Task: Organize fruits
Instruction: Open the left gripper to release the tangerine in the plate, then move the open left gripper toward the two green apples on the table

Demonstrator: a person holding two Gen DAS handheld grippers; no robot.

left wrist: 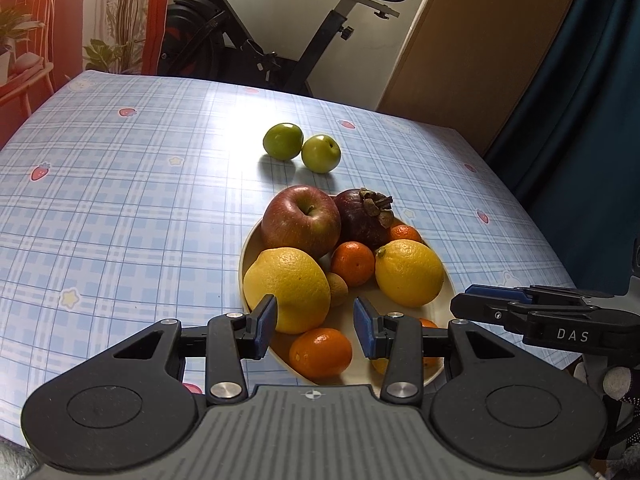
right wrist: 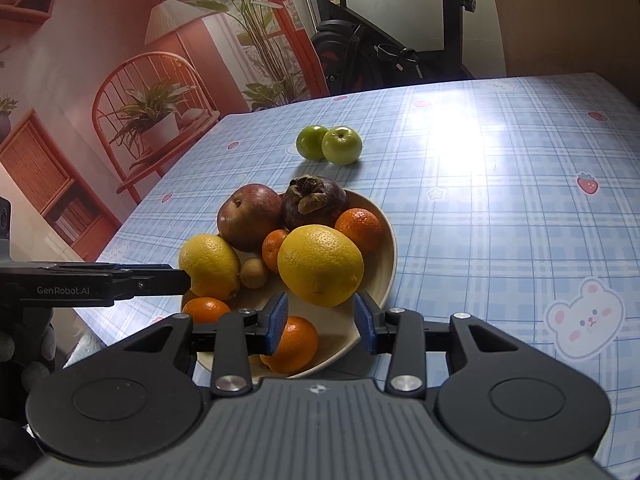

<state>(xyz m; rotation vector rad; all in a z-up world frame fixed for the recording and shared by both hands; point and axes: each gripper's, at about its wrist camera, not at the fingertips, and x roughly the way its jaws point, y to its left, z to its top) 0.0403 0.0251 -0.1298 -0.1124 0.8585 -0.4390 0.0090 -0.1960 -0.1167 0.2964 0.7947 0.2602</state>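
1. Looking along the left wrist camera, the left gripper (left wrist: 315, 327) hangs over the near end of a cream plate (left wrist: 447, 309) with its blue pads parted and nothing pressed between them; a large lemon (left wrist: 286, 289) shows just beyond the left pad, a small orange (left wrist: 321, 354) lies in the gap below, and whether either pad touches fruit cannot be told; further back on the plate sit a red apple (left wrist: 301, 220), a dark mangosteen (left wrist: 363, 218), a second lemon (left wrist: 409, 272), a mandarin (left wrist: 353, 263) between them and a small brown fruit (left wrist: 337, 289) beside the large lemon; two green fruits (left wrist: 301, 146) rest touching each other on the blue checked tablecloth (left wrist: 120, 184), apart from the plate; the right gripper (left wrist: 540, 312) enters from the right edge, seen side-on over the plate's right rim.

2. From the right wrist camera, the right gripper (right wrist: 321, 322) hovers over the same plate (right wrist: 386, 264), jaws apart and holding nothing; a lemon (right wrist: 320, 266) sits just past the pads and an orange (right wrist: 294, 344) lies partly behind the left pad; the apple (right wrist: 249, 216), mangosteen (right wrist: 314, 202), another lemon (right wrist: 209, 266) and small oranges fill the rest; the green fruits (right wrist: 329, 143) lie on the cloth (right wrist: 500, 200) beyond; the left gripper (right wrist: 120, 282) reaches in from the left, its tip against the left-hand lemon in this view, its jaws seen edge-on; an exercise bike (right wrist: 380, 52) stands behind the table.
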